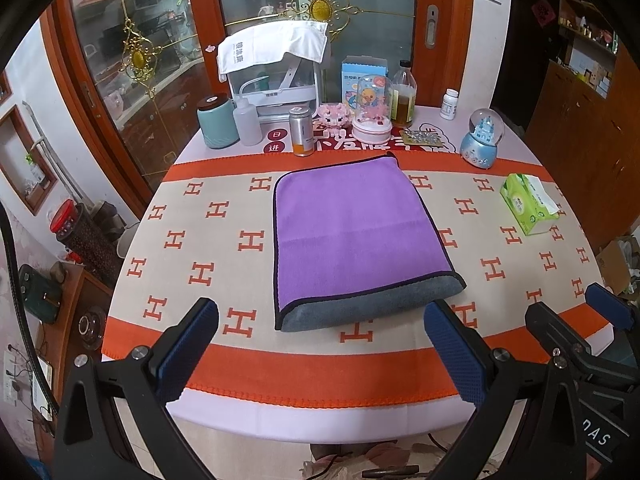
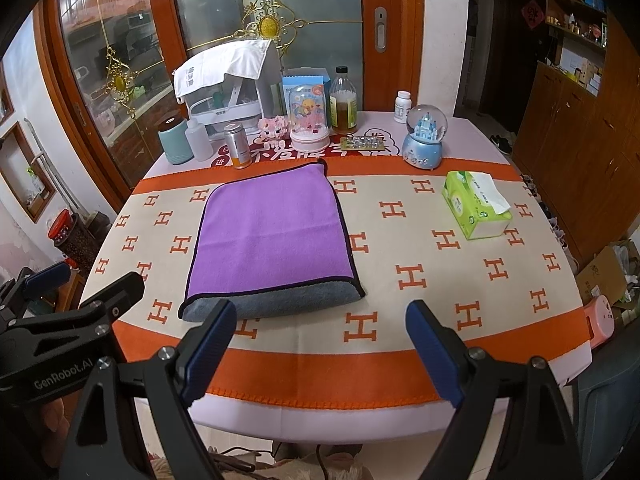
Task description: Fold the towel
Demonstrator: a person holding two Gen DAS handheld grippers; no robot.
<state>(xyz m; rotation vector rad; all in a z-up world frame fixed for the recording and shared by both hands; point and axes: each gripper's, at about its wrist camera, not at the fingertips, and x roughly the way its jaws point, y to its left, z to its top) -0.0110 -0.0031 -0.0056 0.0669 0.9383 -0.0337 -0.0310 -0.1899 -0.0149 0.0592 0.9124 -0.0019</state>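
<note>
A purple towel (image 1: 348, 228) with a dark border lies folded on the table, its grey underside showing along the near edge. It also shows in the right wrist view (image 2: 272, 232). My left gripper (image 1: 320, 316) is open and empty, held above the table's near edge just short of the towel. My right gripper (image 2: 320, 320) is open and empty, to the right of the left one, near the towel's near right corner. The right gripper's fingers (image 1: 608, 308) show at the right of the left wrist view; the left gripper's fingers (image 2: 48, 276) show at the left of the right wrist view.
An orange and beige cloth (image 1: 192, 240) with H marks covers the table. A green tissue pack (image 2: 476, 208) lies at the right. Bottles, jars, a snow globe (image 2: 424, 140) and a covered rack (image 2: 228, 92) line the far edge before a glass door.
</note>
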